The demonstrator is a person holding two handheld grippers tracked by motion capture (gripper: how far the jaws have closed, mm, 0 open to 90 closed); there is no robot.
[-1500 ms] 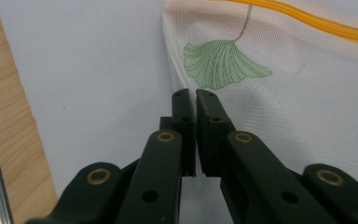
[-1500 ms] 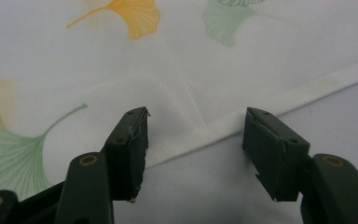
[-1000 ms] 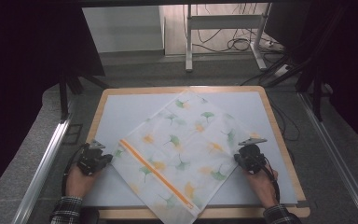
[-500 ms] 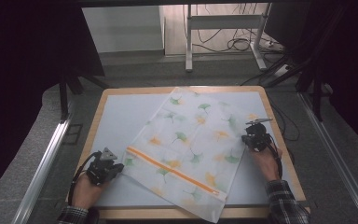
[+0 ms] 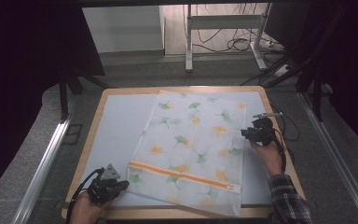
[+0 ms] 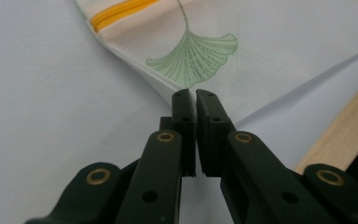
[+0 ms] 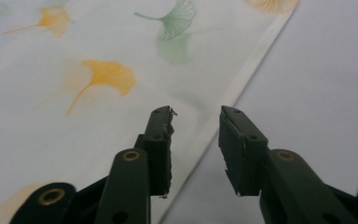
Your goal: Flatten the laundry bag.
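A white mesh laundry bag (image 5: 193,149) printed with green and orange ginkgo leaves lies spread flat on the pale blue surface (image 5: 116,135), its orange zipper (image 5: 182,175) running across the end nearest the person and its far end close to the back of the wooden frame (image 5: 91,135). At the bag's near left corner the left tongs (image 5: 121,185) are pinched together on the fabric edge; in the left gripper view the black pads meet right at the hem, just below a green leaf print (image 6: 193,56). On the opposite side the right tongs (image 5: 247,134) stand apart over the bag's right edge, their jaws having just been opening, with the hem running between them but nothing gripped, as the right gripper view shows (image 7: 196,135). The bag looks squared to the surface and largely smoothed, so the straightening appears mostly done. What seems left is for the left tongs to let go of their corner and perhaps a final tidy of the near edge, where the fabric overhangs the frame slightly.
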